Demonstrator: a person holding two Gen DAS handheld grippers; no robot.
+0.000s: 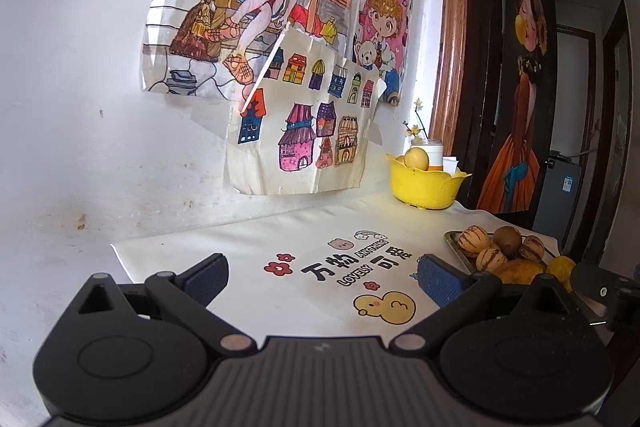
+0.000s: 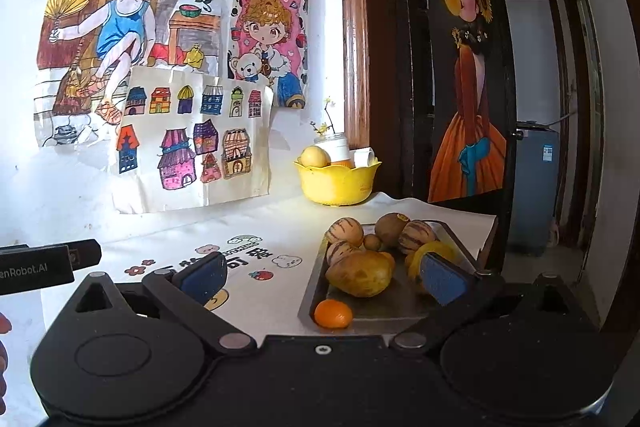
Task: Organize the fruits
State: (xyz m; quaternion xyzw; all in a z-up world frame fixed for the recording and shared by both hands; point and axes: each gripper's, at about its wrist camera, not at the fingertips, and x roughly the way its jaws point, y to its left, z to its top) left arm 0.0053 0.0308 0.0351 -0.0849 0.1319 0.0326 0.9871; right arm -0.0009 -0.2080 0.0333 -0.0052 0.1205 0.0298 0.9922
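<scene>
Left gripper (image 1: 324, 277): fingers spread wide, nothing between them, over the printed cloth (image 1: 280, 239) on the surface.
Right gripper (image 2: 322, 275): fingers wide apart and empty, hovering at the near edge of the tray (image 2: 372, 311).
Tangerine (image 2: 333, 313): in the tray's near left corner, apart from the pile.
Mango (image 2: 359, 273): mid-tray, just behind the tangerine.
Striped melons (image 2: 344, 230): at the tray's far end with a kiwi (image 2: 391, 227).
Yellow bowl (image 2: 338, 183): beyond the tray by the wall, holding one yellow fruit (image 2: 314, 156).
Wall: children's drawings (image 2: 192, 151) taped up.
</scene>
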